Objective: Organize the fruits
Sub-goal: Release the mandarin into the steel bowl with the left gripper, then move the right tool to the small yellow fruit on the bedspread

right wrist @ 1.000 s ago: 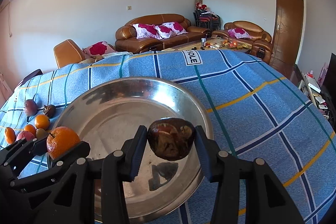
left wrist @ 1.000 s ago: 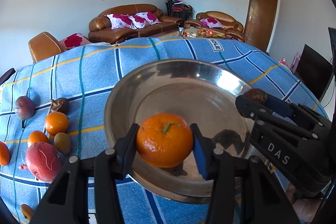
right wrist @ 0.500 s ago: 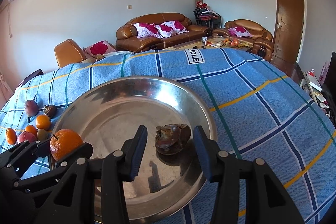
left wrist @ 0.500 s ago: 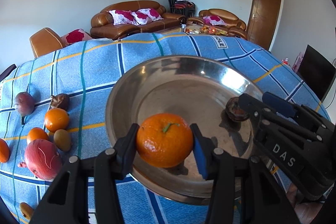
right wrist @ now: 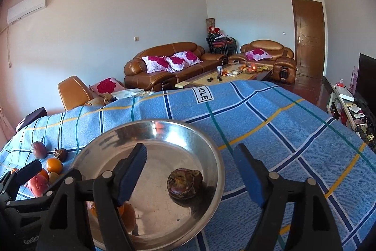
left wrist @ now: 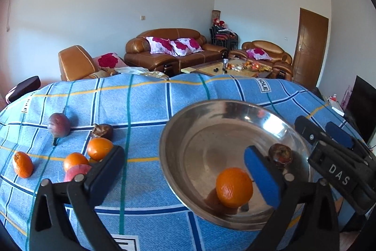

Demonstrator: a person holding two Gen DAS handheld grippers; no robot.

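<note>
Orange (left wrist: 234, 187) and dark fruit (right wrist: 184, 183) lie free in steel bowl (left wrist: 178, 133). Left gripper (left wrist: 185, 171) and right gripper (right wrist: 189, 172) jaws opening, touching nothing. Lift clear before swinging toward loose fruit (left wrist: 99, 148) on cloth.

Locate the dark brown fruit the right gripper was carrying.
In the steel bowl, right side in both wrist views: dark brown fruit rests free between the right gripper's opening jaws, beside the orange.

Bright daylight, perhaps from the right, glares on the steel bowl (left wrist: 277, 124); fisheye edges curve and darken; fruit shadows are soft.
</note>
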